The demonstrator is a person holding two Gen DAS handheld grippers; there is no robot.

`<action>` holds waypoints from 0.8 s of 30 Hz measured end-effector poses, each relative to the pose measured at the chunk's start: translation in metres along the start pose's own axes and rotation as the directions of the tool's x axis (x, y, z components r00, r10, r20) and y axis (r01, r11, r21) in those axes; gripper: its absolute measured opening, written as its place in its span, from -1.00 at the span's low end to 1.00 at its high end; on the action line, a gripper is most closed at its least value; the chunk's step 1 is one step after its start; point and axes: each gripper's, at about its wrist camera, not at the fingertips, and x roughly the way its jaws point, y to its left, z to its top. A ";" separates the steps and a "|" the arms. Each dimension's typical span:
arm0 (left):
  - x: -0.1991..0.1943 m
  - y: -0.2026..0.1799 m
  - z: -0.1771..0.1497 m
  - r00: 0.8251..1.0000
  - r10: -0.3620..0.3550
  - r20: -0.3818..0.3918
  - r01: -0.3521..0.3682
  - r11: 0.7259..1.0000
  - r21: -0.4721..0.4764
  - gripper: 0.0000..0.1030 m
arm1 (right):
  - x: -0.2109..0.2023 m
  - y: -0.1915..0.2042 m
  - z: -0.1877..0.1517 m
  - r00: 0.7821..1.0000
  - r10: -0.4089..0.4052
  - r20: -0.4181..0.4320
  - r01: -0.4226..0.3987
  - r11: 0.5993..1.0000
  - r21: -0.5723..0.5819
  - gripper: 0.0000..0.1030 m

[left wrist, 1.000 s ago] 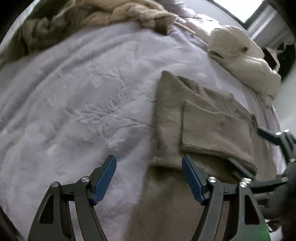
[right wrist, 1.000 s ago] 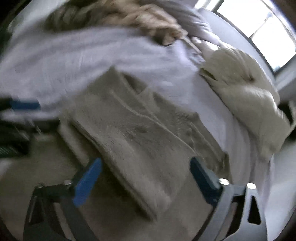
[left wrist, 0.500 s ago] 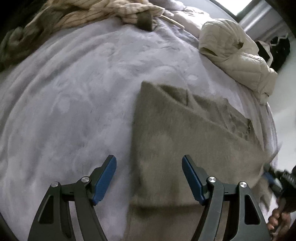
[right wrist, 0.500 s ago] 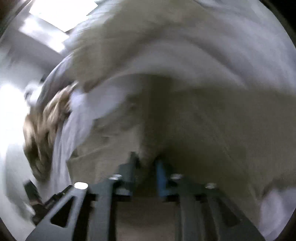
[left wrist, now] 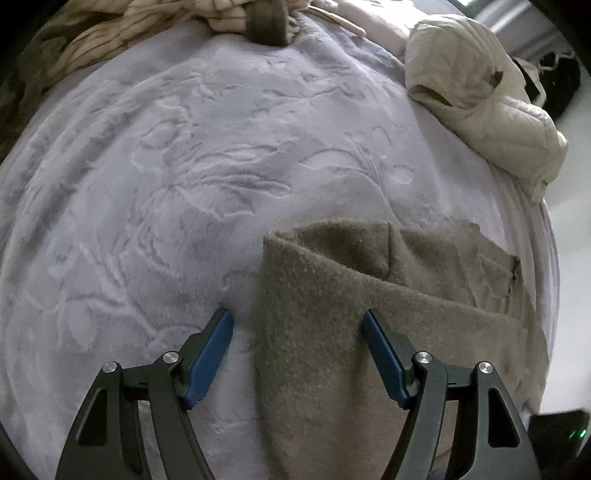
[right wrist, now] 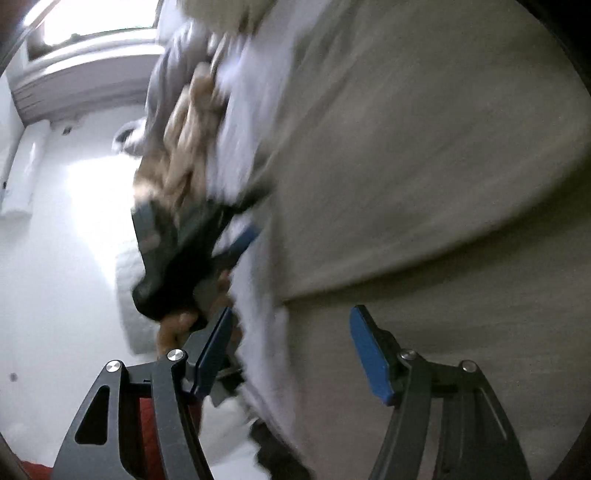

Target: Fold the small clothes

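- Taupe knit: the small garment (left wrist: 332, 314) lies on the bed, partly folded, its near left edge running between our left gripper's fingers and a corner flap turned over at its far side.
- Lavender plush: an embossed blanket (left wrist: 166, 184) covers the bed beneath the garment.
- Left gripper (left wrist: 297, 354): jaws spread wide, empty; blue pads (left wrist: 210, 354) hover above the blanket and the garment's left edge, and we cannot tell whether they touch the cloth.
- Right gripper (right wrist: 290, 354): jaws spread wide, holding nothing; its view is tilted and blurred, with the garment (right wrist: 424, 166) filling the right side.
- Cream quilted jacket (left wrist: 480, 103): bunched at the far right of the bed, well apart from the garment.
- Striped beige cloth (left wrist: 110, 33): heaped along the far left edge.
- In the right wrist view we note the left gripper (right wrist: 243, 236), blurred, with a hand (right wrist: 173, 325) on it.
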 end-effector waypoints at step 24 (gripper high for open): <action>-0.044 0.018 -0.017 0.990 0.084 0.116 -0.094 0.992 0.082 0.36 | 0.062 0.037 0.005 0.989 -0.140 -0.049 0.134 0.985 -0.104 0.46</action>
